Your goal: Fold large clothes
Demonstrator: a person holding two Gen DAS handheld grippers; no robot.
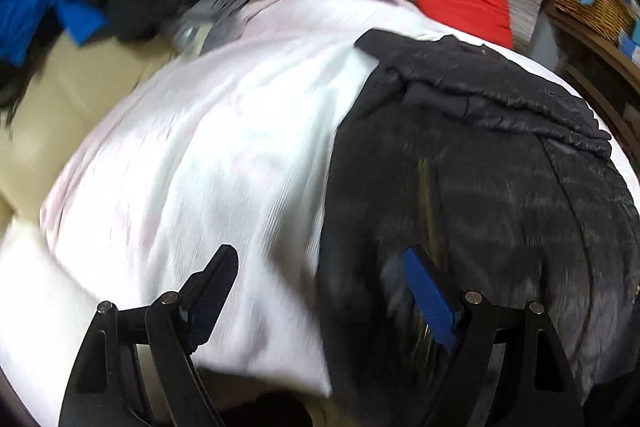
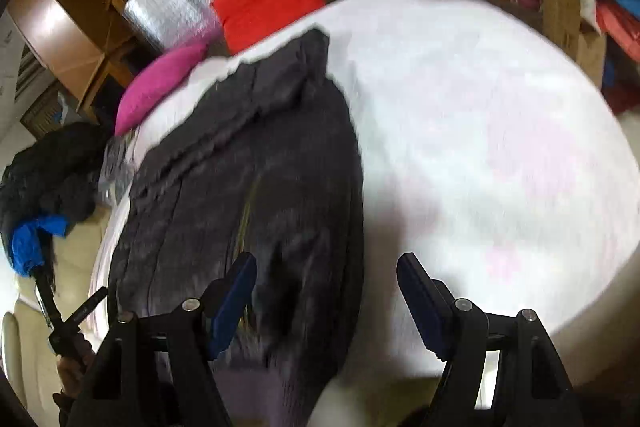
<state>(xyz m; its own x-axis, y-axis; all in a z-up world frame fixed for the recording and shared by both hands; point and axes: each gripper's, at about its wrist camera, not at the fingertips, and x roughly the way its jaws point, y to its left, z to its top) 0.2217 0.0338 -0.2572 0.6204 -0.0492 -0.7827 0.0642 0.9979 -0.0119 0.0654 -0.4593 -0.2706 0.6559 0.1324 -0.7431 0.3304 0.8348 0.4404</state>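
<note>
We've got the dark jacket (image 1: 480, 163) lying flat on the white bed cover (image 1: 208, 155), already narrowed lengthwise by the look of it. Both tongs are spread wide, holding nothing: left tongs (image 1: 320, 291) straddle the jacket's near left edge, right tongs (image 2: 326, 291) its near right edge. Next, probably: pinch both near corners w/ a full layer stack, lift evenly, fold toward the collar. Frames are blurry. Wicker basket (image 1: 588, 1) at far right holds sth blue, can't tell what.
</note>
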